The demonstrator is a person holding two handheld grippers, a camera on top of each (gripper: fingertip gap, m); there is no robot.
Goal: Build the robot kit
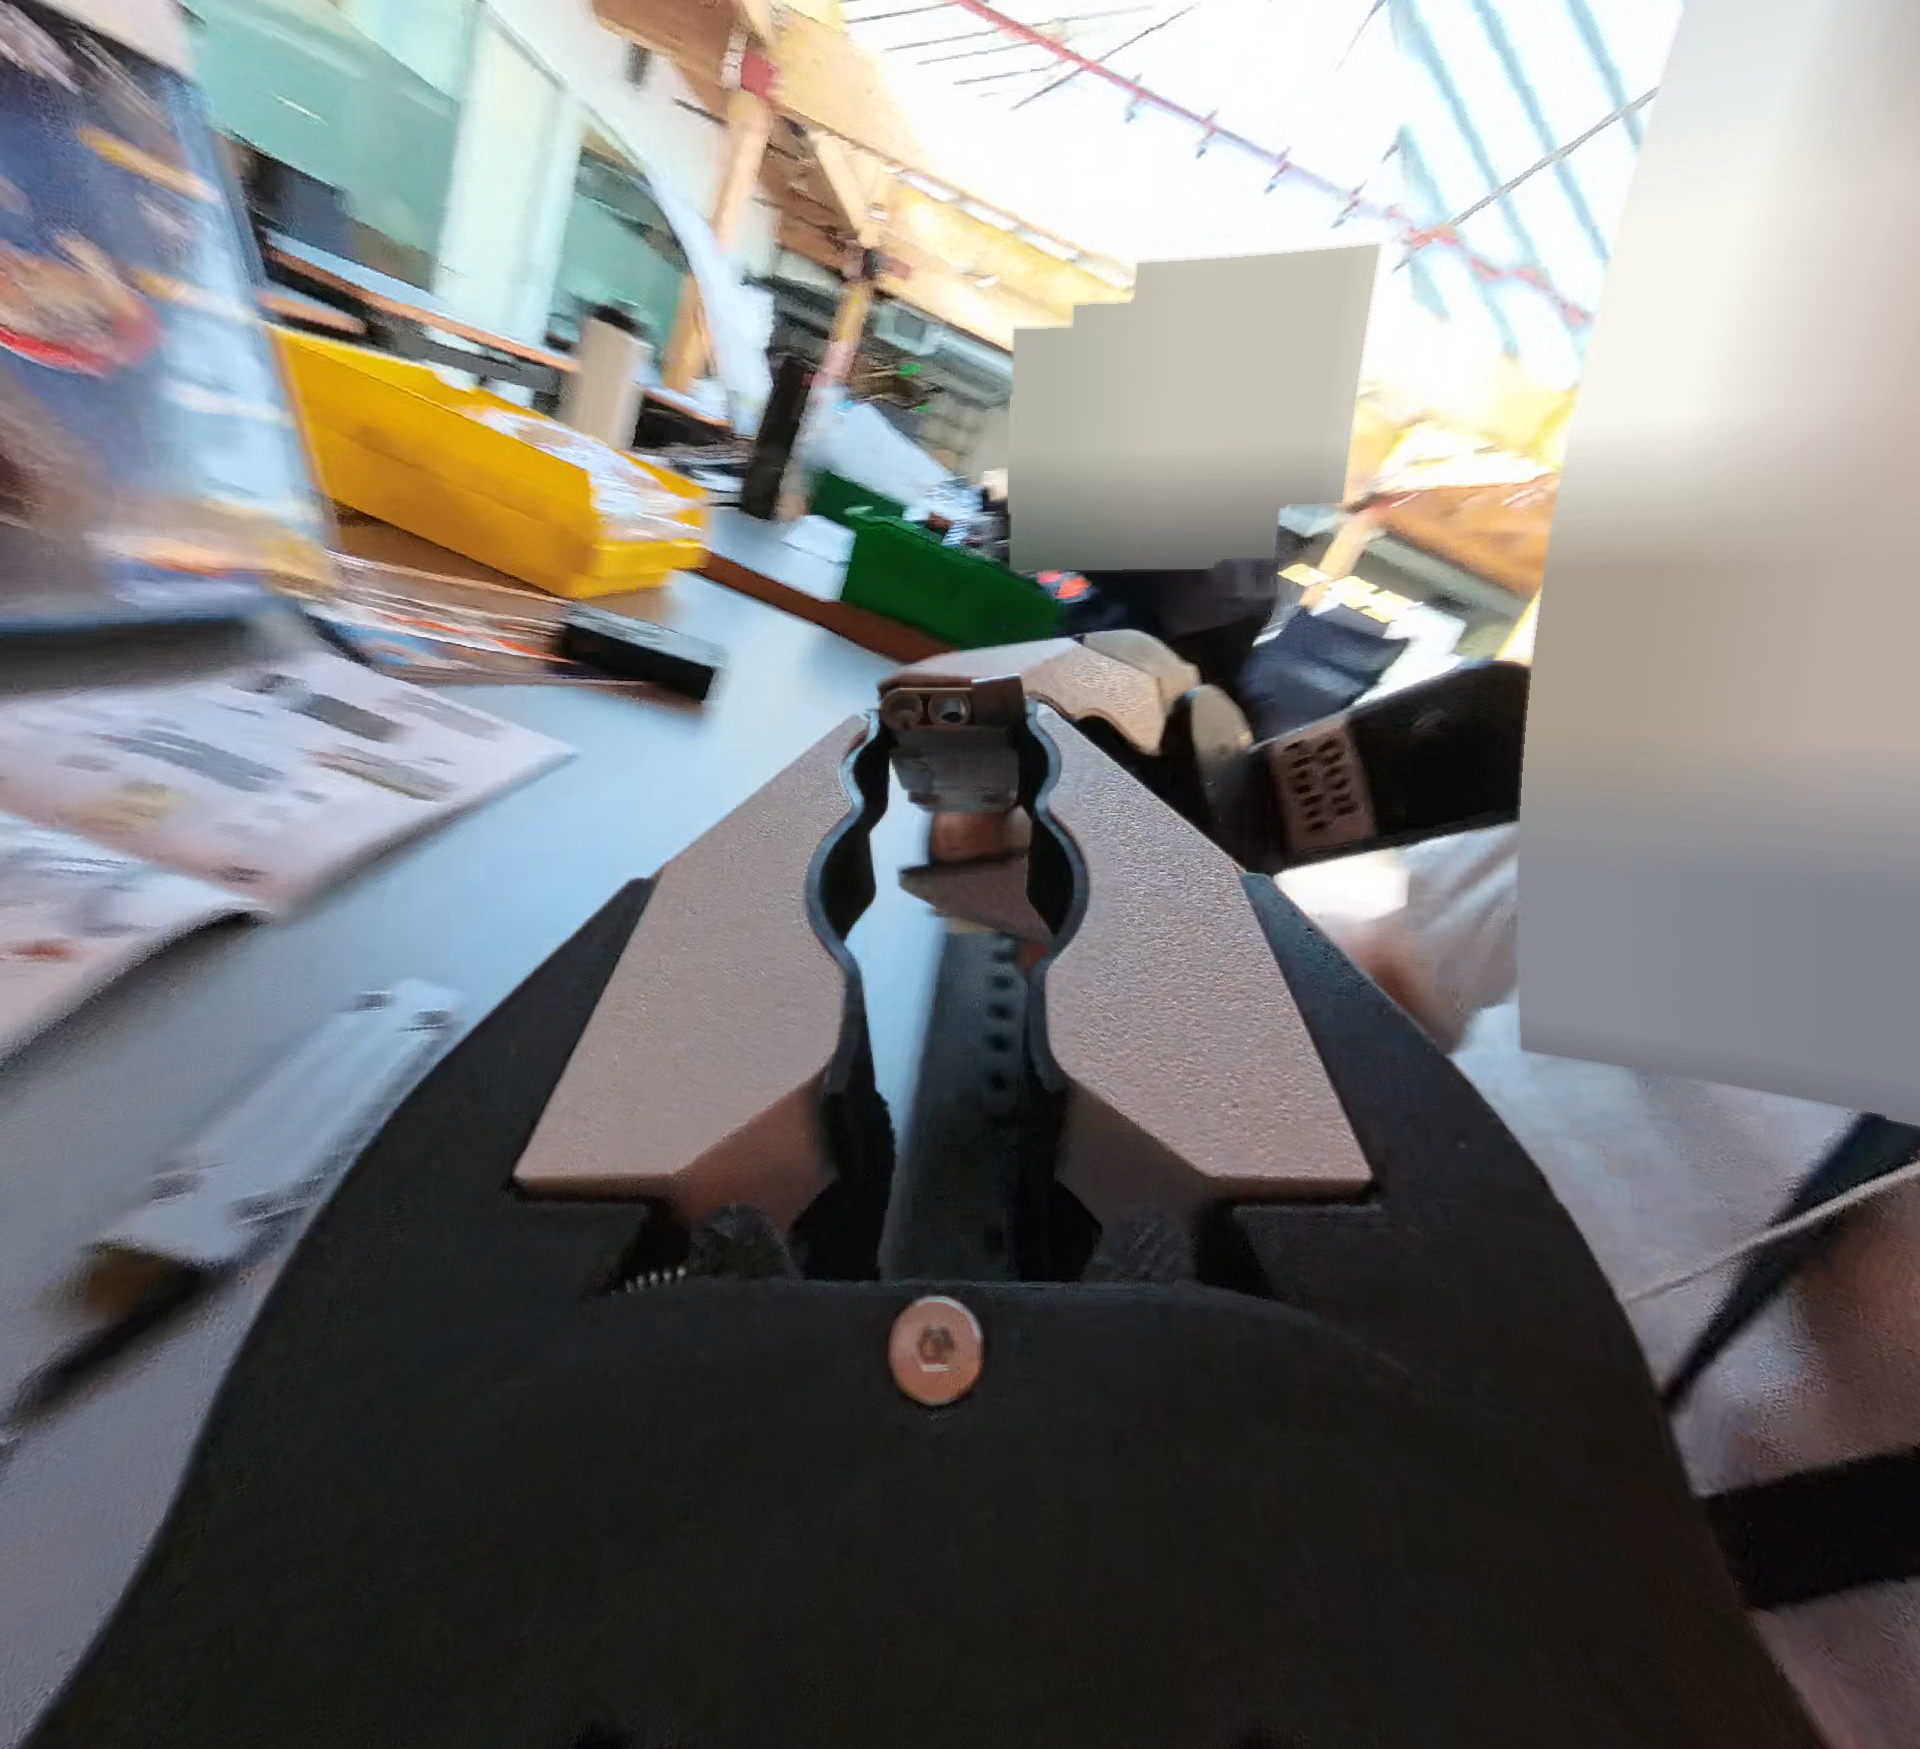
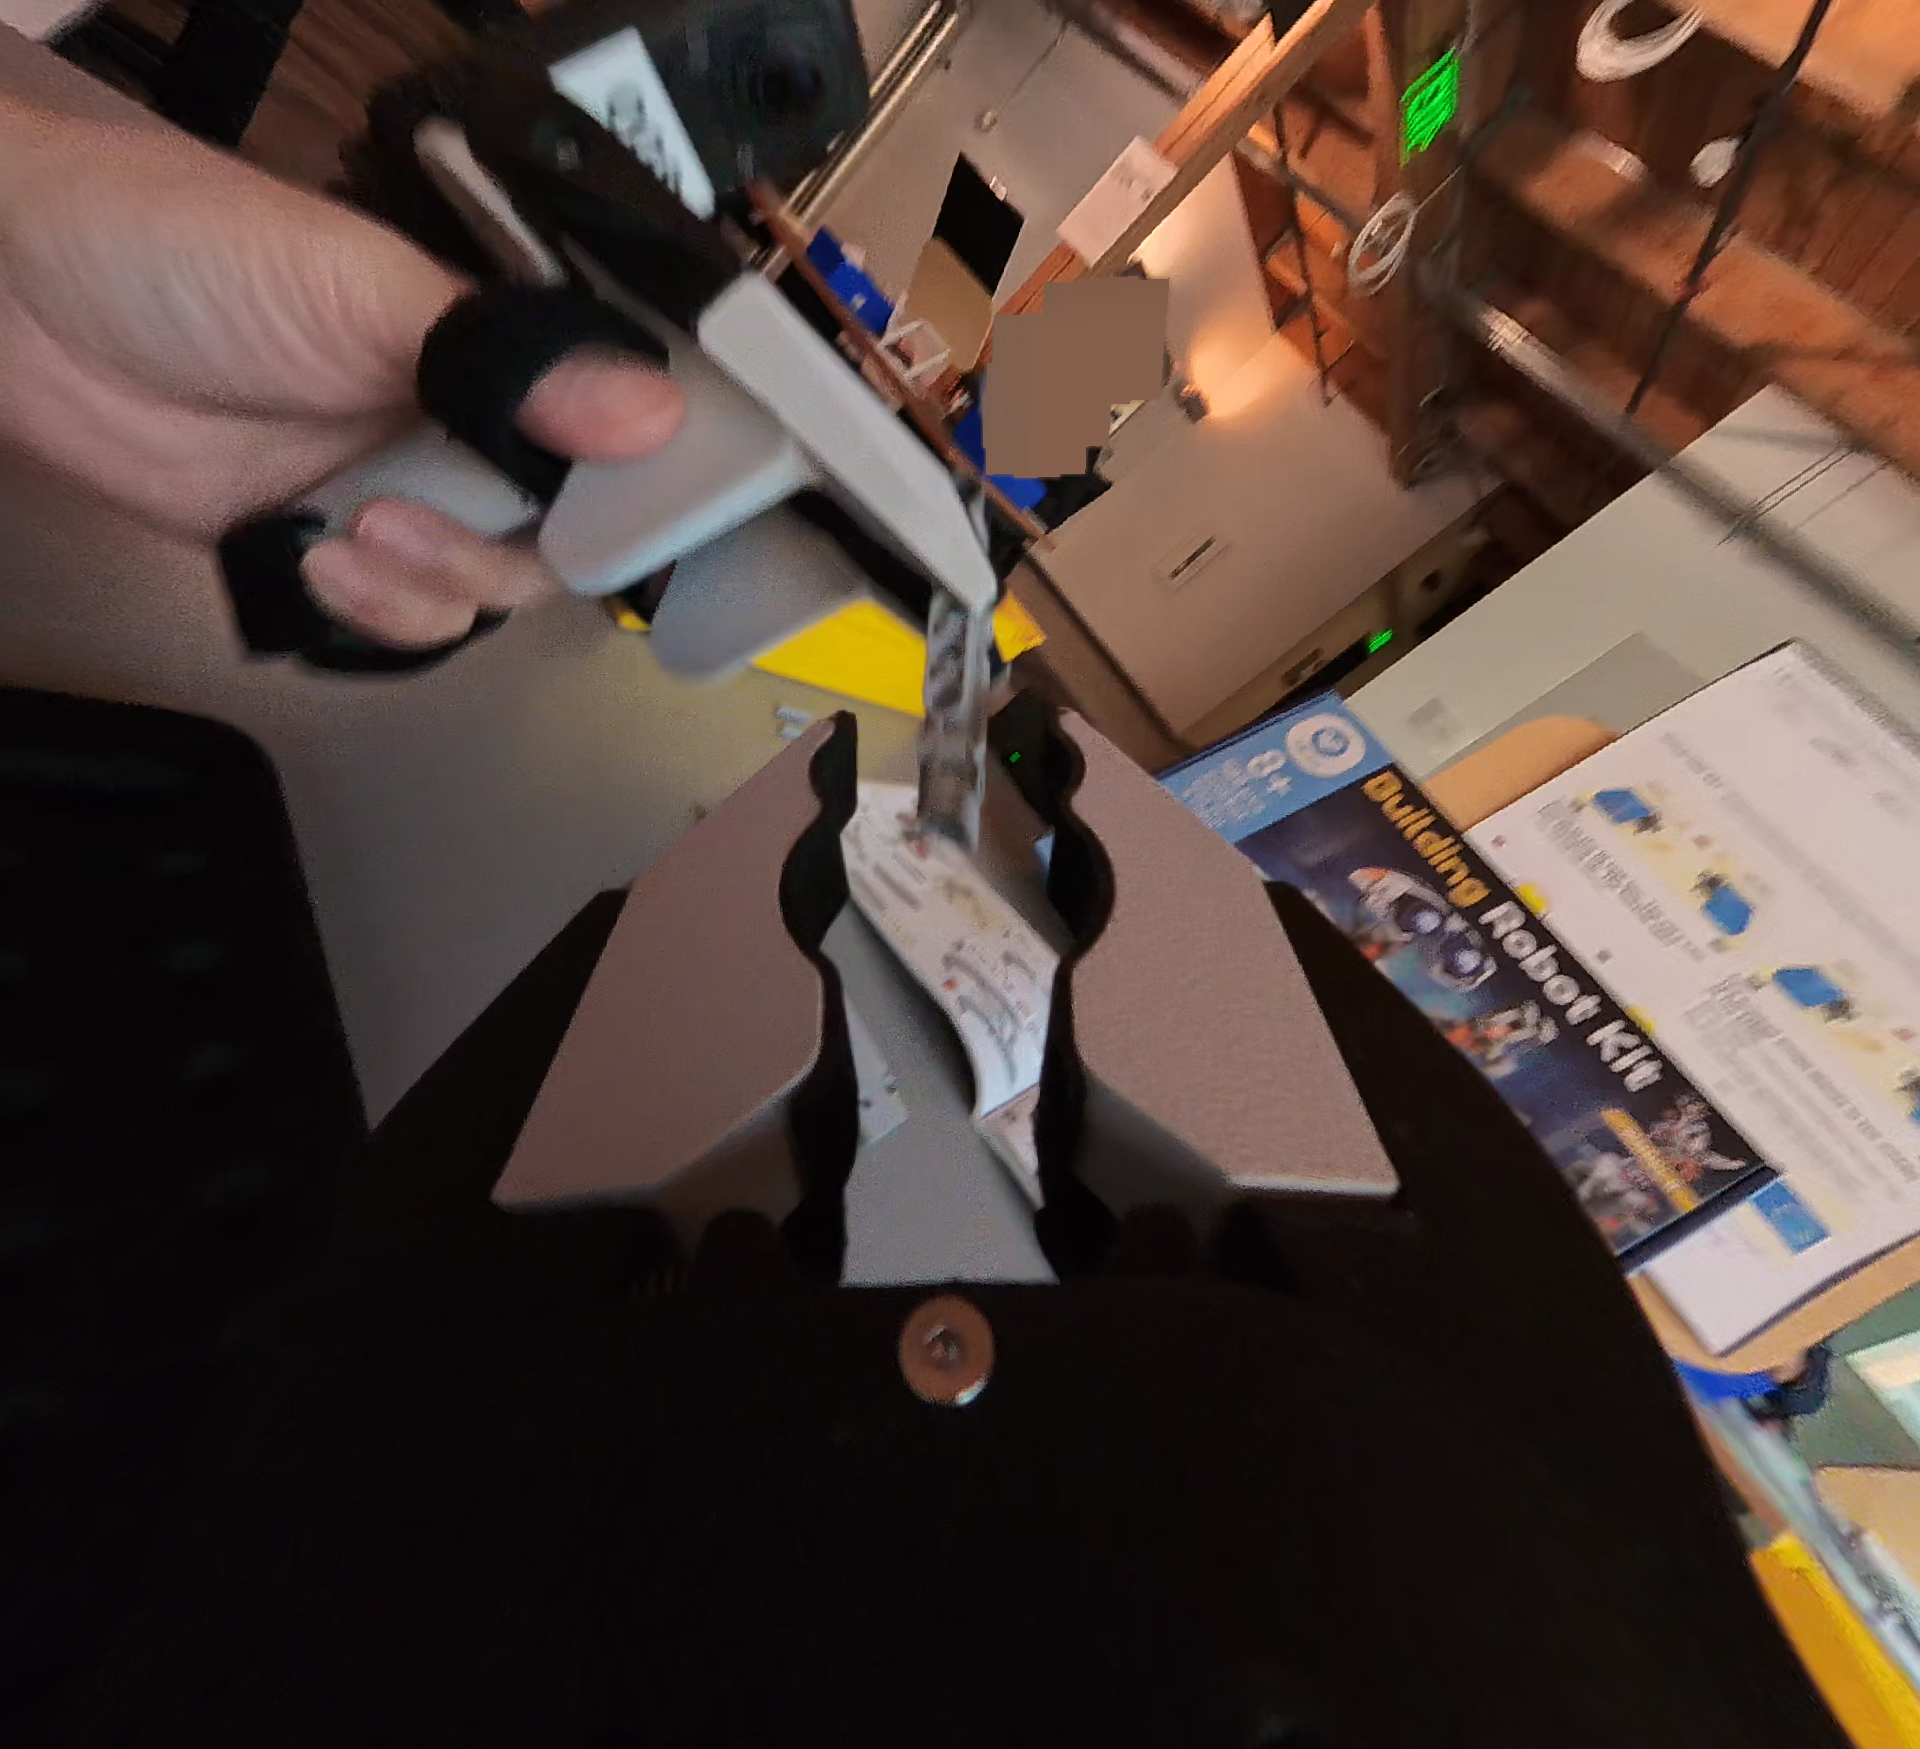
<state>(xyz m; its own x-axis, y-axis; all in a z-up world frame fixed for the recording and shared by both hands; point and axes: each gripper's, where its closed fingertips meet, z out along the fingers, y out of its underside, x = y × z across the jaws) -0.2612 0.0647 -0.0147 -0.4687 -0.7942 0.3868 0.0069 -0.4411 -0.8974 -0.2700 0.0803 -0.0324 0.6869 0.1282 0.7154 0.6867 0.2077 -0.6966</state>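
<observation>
The right gripper (image 2: 951, 729) is seen up close, and its jaws are spread apart. Nothing is held in them. A small clear bag (image 2: 953, 712) with little bits inside is seen hanging down just in front of them. Its bottom end is lined up with the gap between the two tips. It cannot be told if the bag is touched by them, since the picture is blurry there.

The top of the bag is pinched in the jaws of the left gripper (image 2: 971, 598). That gripper is tipped downward and is held by a hand (image 2: 260, 369) in a black fingerless glove. In the left wrist view, those jaws are seen pressed close together, with small grey parts caught right at the tips.

Under the right gripper, a thin booklet (image 2: 966, 951) with drawings is laid on the grey counter (image 2: 468, 816). A little farther off to the right, a blue box (image 2: 1507, 972) with a robot picture is laid flat. A big open sheet (image 2: 1714, 868) with blue drawings is spread beside the box.

Farther along the counter, in the left wrist view, a small black block (image 1: 644, 650) is seen. Behind it a yellow bin (image 1: 468, 463) is set, and a green bin (image 1: 935, 577) is placed past that.
</observation>
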